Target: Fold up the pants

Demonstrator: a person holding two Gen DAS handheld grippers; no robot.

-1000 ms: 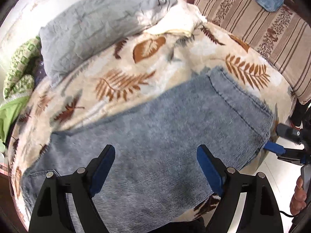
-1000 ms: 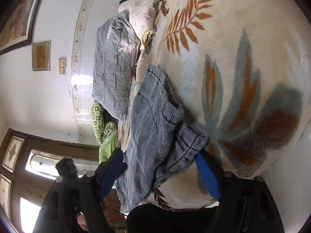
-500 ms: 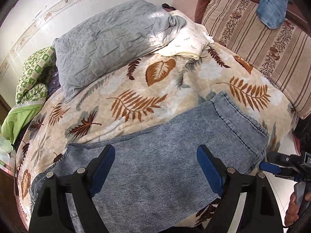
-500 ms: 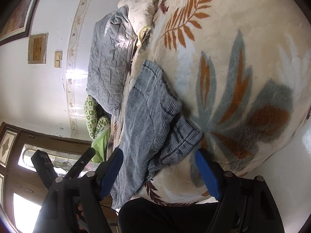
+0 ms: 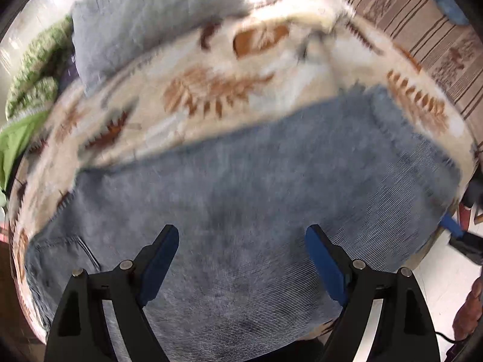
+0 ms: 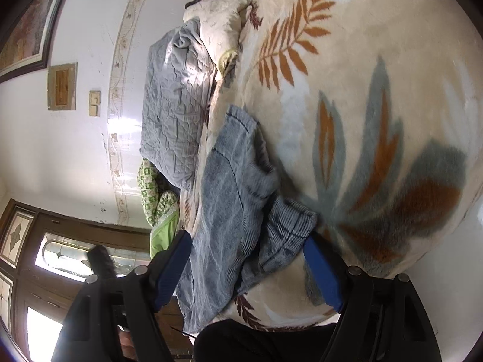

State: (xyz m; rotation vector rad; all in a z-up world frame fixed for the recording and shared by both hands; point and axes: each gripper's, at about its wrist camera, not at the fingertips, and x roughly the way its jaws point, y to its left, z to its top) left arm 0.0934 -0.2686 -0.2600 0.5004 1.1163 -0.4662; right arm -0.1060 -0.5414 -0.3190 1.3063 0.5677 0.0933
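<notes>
Left wrist view puts our left claw (image 5: 241, 241) closest, its blue fingers (image 5: 160, 259) spread wide and released, hanging over the pants (image 5: 241, 211). Half a second ago this view sat higher and showed more of the bed; now we have dropped closer, the denim fills the lower frame and everything is smeared by motion. From the right wrist view, our right claw (image 6: 247, 252) is likewise released, its jaws wide apart on either side of the rumpled cuff end (image 6: 286, 229) of the pants, which lies bunched near the bed's edge; that view has barely shifted since the earlier frame. The pants lie flat across the leaf-print blanket (image 5: 211, 90) on the bed, running from the waist at the lower left of the left view to the leg end at the right, where the tip of the right claw shows just beside the hem. Beyond the pants the blanket is bare up to a grey quilt (image 5: 151, 15) and a cream pillow (image 6: 220, 21) at the far side, with green fabric (image 5: 27, 90) at the left edge. A striped sofa (image 5: 422, 30) stands past the bed's right side. White floor (image 5: 437, 280) shows beside the near right corner of the bed, and a white wall (image 6: 60, 150) with a framed picture (image 6: 24, 24) and a wooden door (image 6: 30, 241) lies farther off.
</notes>
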